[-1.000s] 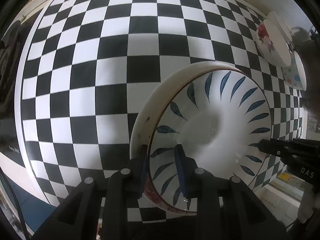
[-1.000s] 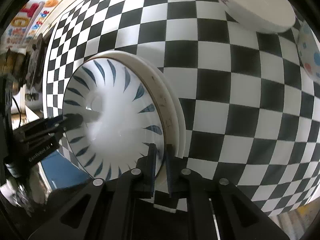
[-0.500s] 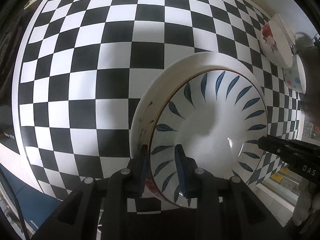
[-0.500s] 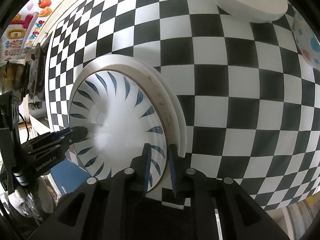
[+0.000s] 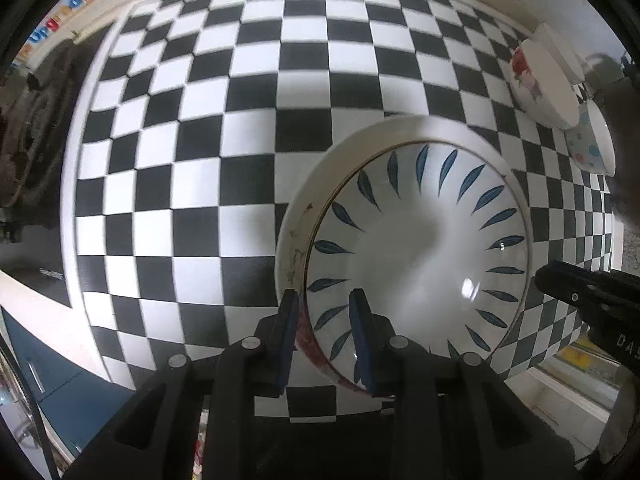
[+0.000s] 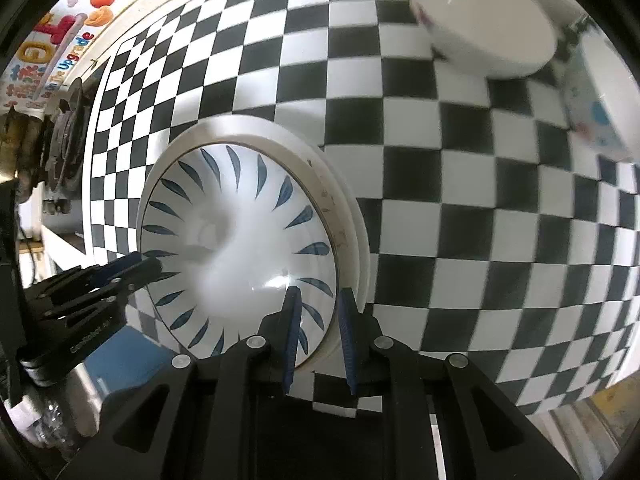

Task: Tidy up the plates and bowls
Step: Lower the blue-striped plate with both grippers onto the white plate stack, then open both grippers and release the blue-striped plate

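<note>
**Mia:** Over the black-and-white checkered tabletop point(image 5: 200, 152), the white plate with blue leaf marks point(image 5: 420, 248) sat on a bigger plain white plate point(image 5: 296, 220). Who held them?

**Ben:** Both did. The left gripper point(image 5: 324, 332) was clamped on the near left rims. The right gripper point(image 6: 318, 332) sat across the right rims, jaws a little apart, maybe touching.

**Mia:** What step was it?

**Ben:** I think carrying the stack. Next it needed a level ride toward the white flowered bowl point(image 6: 484, 20), far right.

Blue-leaf plate point(image 5: 420, 248) nested in white plate point(image 5: 296, 216); floral bowl point(image 5: 540, 84), dotted bowl point(image 5: 592, 144) far side.
</note>
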`<state>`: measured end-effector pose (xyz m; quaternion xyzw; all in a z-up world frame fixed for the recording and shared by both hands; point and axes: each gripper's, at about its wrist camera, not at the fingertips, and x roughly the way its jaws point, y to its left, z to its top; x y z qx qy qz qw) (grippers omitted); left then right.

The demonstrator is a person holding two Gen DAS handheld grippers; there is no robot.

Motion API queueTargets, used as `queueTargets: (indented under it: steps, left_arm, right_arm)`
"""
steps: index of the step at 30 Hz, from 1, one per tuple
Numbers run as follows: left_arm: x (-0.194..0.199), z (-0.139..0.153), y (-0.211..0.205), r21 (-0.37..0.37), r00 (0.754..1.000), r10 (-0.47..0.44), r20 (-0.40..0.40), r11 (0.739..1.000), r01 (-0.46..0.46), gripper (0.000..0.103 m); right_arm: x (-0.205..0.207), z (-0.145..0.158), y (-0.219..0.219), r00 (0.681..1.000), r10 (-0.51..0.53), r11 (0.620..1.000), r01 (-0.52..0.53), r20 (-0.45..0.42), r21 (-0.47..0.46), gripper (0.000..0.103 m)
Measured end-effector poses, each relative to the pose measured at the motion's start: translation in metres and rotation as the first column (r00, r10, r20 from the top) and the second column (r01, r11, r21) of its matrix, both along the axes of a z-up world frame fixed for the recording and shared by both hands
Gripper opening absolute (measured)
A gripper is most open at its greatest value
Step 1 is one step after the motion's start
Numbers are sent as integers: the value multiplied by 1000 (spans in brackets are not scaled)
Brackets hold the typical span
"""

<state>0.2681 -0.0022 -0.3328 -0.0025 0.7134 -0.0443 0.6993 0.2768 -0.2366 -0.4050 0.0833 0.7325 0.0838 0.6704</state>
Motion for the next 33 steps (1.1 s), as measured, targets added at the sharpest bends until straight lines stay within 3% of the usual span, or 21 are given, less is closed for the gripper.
queueTargets:
  steps: [3, 12, 20, 33]
  left_arm:
    - [-10, 19, -3, 13, 999, 0, 40, 1000, -1, 24]
    - [-31, 87, -9, -84, 997, 13, 77, 996, -7, 24]
    - [-42, 130, -8, -79, 992, -7, 125, 997, 17, 24]
    - [-58, 171, -3, -67, 977, -56, 203, 995, 71, 24]
  right_arm:
    - [-9, 21, 5, 999, 4, 1000, -2, 45, -31, 21]
    - [-36, 93, 18, 991, -16, 1000, 14, 132, 12, 21]
    - [-60, 150, 25, 980, -17, 1000, 16, 198, 9, 21]
    - [-78, 193, 28, 967, -24, 1000, 26, 255, -7, 21]
